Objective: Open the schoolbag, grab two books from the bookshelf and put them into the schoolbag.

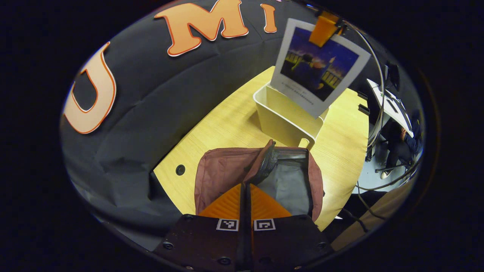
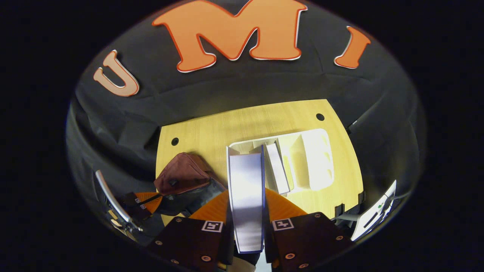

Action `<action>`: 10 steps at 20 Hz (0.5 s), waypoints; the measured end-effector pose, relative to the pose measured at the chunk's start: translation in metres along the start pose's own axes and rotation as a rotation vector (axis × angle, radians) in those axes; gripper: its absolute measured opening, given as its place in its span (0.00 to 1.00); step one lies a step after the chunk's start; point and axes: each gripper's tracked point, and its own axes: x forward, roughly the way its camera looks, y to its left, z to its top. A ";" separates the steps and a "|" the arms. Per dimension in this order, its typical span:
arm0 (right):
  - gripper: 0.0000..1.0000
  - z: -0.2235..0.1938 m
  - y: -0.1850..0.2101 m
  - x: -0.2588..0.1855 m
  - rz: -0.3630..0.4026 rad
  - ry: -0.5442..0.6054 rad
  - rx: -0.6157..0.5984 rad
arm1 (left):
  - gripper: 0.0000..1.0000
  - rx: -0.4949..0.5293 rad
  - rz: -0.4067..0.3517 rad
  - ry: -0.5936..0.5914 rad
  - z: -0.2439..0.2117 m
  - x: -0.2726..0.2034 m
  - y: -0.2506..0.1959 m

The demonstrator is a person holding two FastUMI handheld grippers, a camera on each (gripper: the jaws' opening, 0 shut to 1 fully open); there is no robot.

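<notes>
In the left gripper view, the left gripper [image 1: 245,196] is seen at six o'clock with its fingers pressed together, nothing between them, hovering over the schoolbag [image 1: 227,172]. The schoolbag lies on the wooden table [image 1: 223,124], its mouth [image 1: 289,181] open and the grey lining exposed. Just beyond it, toward one o'clock, the white bookshelf [image 1: 283,119] is found, and above that a book [image 1: 317,68] is held up by the right gripper [image 1: 324,28], which is seen pinching its top edge.

In the right gripper view, the schoolbag [image 2: 181,175] is placed at nine o'clock from the centre, with the left gripper [image 2: 145,204] just below it at seven o'clock. At six o'clock the book [image 2: 246,196] is clamped edge-on between the right gripper [image 2: 247,226] and its two fingers. A second book [image 2: 276,168] is left standing in the bookshelf [image 2: 317,158], at three o'clock of the held one.
</notes>
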 end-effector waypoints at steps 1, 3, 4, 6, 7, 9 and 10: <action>0.32 -0.011 -0.001 -0.009 0.033 -0.010 0.025 | 0.01 -0.005 0.003 0.001 -0.003 0.000 0.001; 0.33 -0.034 0.000 -0.020 0.110 -0.032 0.111 | 0.00 -0.007 0.001 0.003 -0.002 0.000 -0.001; 0.33 -0.045 -0.001 -0.022 0.153 -0.048 0.159 | 0.00 -0.004 -0.003 0.003 -0.001 0.001 -0.003; 0.33 -0.079 0.001 -0.013 0.264 -0.072 0.288 | 0.00 0.012 -0.002 -0.005 0.007 -0.001 -0.006; 0.32 -0.098 0.005 -0.005 0.326 -0.057 0.365 | 0.00 0.017 0.003 -0.011 0.010 -0.001 -0.005; 0.32 -0.128 0.012 0.022 0.433 -0.028 0.489 | 0.00 0.034 0.005 -0.002 0.012 -0.001 -0.004; 0.32 -0.141 0.015 0.039 0.451 -0.020 0.537 | 0.00 0.037 0.007 0.001 0.014 0.000 -0.004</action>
